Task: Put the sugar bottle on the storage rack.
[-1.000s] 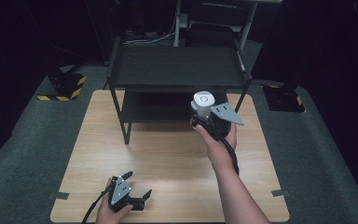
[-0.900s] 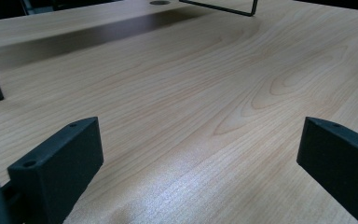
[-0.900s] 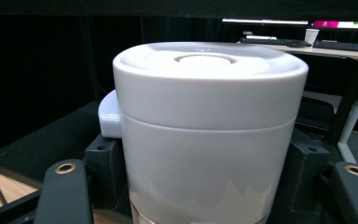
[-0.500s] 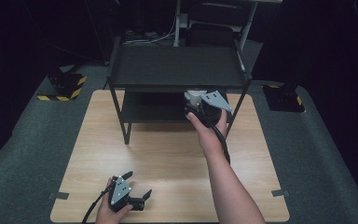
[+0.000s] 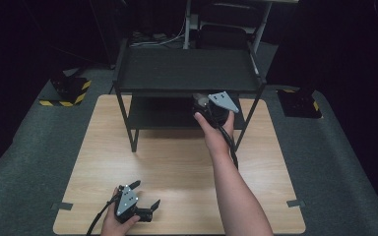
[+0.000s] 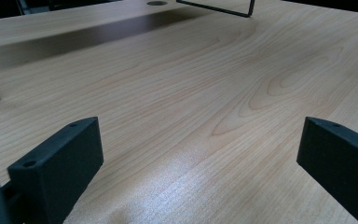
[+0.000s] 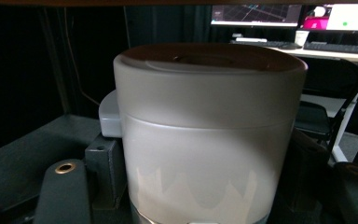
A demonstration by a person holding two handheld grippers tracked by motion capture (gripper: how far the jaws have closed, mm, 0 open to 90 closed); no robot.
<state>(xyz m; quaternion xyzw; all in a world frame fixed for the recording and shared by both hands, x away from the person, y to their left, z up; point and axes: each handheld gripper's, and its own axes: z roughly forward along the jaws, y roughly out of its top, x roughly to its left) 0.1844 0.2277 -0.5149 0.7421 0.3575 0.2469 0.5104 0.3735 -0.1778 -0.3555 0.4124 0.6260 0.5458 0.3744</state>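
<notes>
Since the earlier frames the right gripper (image 5: 211, 109) has pushed forward from the open space in front of the rack, and the white lidded container (image 7: 209, 135) it carries now sits under the top shelf, at the front edge of the lower shelf (image 5: 162, 115), right of centre in the high view. In the right gripper view the container stands upright between the fingers (image 7: 100, 172), which press against its sides, so the hold looks firm. It is carried upright and low, probably so that it clears the top shelf (image 5: 184, 71) and can be set flat on the lower one; whether its base already touches that shelf I cannot tell.

The left gripper (image 5: 139, 204) rests at the lower left of the high view, near the front edge of the tabletop (image 5: 177, 167), its fingers (image 6: 56, 163) spread wide with nothing between them, likely parked out of the way.

By count: one container, one black two-shelf rack (image 5: 125, 105), two grippers, one tabletop.
</notes>
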